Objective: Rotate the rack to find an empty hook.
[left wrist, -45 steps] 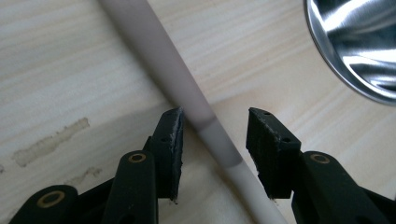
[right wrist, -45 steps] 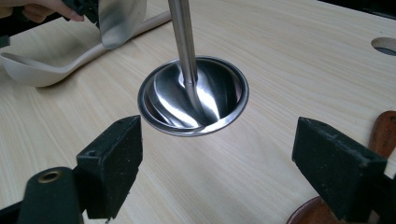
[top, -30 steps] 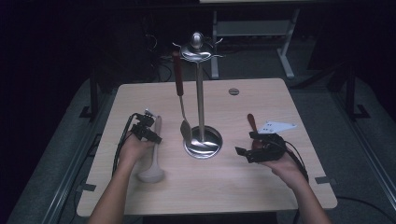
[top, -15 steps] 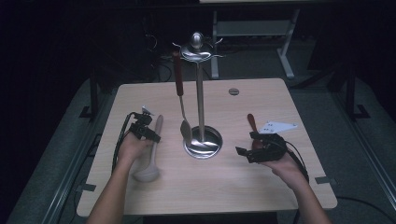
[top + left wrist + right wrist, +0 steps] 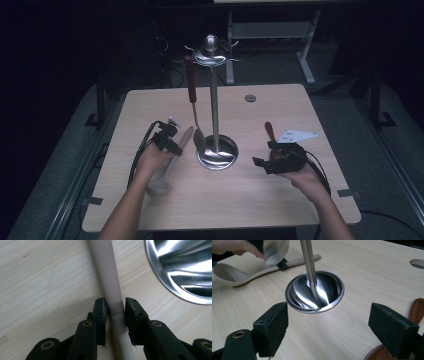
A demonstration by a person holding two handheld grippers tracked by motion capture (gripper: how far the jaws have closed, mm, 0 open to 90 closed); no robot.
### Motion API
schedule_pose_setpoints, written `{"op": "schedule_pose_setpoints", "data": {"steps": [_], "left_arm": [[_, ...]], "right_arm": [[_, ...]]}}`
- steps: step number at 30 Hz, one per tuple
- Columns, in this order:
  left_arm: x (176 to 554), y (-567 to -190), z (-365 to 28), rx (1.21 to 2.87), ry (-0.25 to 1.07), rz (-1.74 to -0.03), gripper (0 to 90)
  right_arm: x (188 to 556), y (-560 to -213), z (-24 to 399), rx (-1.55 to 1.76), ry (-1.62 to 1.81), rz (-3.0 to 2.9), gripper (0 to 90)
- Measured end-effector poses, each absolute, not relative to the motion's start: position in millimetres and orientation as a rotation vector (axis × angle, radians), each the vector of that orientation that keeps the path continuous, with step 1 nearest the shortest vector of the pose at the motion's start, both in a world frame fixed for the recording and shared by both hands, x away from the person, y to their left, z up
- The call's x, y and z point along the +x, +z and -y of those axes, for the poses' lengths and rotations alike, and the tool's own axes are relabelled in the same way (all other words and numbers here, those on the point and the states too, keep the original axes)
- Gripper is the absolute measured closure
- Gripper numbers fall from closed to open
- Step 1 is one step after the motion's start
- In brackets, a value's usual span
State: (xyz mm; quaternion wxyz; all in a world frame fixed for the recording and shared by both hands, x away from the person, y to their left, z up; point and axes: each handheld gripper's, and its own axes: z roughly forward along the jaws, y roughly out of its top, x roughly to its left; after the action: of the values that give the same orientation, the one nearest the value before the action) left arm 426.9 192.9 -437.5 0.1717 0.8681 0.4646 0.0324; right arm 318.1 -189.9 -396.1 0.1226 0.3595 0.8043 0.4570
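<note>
The left claw (image 5: 115, 315), its jaws just closing, pinches the handle of a beige spoon (image 5: 107, 277) lying on the tabletop (image 5: 250, 195) beside the rack's steel base (image 5: 185, 267). The right claw (image 5: 337, 327) rests spread. Gripped well away from the bowl, the spoon may pivot or slip once lifted.

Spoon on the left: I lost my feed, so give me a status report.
Left gripper just closing around spoon handle, spoon flat on table. Right gripper open, empty, facing stand. Stand base close beside spoon.
</note>
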Motion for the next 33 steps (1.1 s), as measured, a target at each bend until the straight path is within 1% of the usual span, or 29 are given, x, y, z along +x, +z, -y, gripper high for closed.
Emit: {"op": "schedule_pose_setpoints", "data": {"steps": [1, 4, 5, 9, 15, 17, 18, 19, 21, 24, 25, 29, 33], "left_arm": [[426, -437, -192, 2.468, 0.091, -1.316, 71.2], [425, -438, -191, 2.448, 0.016, -1.272, 73.4], [424, -439, -189, 2.438, 0.036, -1.269, 74.6], [422, -438, -185, 2.463, 0.040, -1.241, 76.5], [422, -437, -192, 2.431, 0.003, -1.221, 76.7], [419, -434, -195, 2.362, 0.007, -1.248, 76.6], [419, -431, -200, 2.366, 0.013, -1.236, 76.6], [417, -429, -203, 2.313, 0.023, -1.251, 76.6], [415, -423, -211, 2.263, 0.030, -1.248, 76.6], [410, -413, -224, 2.211, 0.048, -1.215, 76.6], [409, -408, -230, 2.233, 0.039, -1.187, 76.6], [397, -394, -242, 2.153, 0.090, -1.112, 76.6], [388, -380, -255, 2.059, 0.094, -1.055, 76.6]], "right_arm": [[318, -396, 190, 1.045, 1.336, -2.344, 16.1], [318, -395, 190, 1.048, 1.336, -2.344, 16.1], [318, -395, 190, 1.047, 1.336, -2.345, 16.1], [318, -395, 190, 1.047, 1.333, -2.345, 16.1], [318, -396, 191, 1.045, 1.331, -2.340, 16.1], [318, -396, 190, 1.046, 1.329, -2.341, 16.1], [318, -396, 190, 1.049, 1.330, -2.340, 16.1], [318, -396, 191, 1.051, 1.332, -2.339, 16.1], [318, -396, 191, 1.053, 1.332, -2.337, 16.1], [317, -395, 191, 1.054, 1.333, -2.335, 16.2], [317, -395, 191, 1.053, 1.332, -2.334, 16.1], [317, -394, 191, 1.045, 1.334, -2.330, 16.1], [317, -393, 191, 1.041, 1.338, -2.324, 16.2]]}}
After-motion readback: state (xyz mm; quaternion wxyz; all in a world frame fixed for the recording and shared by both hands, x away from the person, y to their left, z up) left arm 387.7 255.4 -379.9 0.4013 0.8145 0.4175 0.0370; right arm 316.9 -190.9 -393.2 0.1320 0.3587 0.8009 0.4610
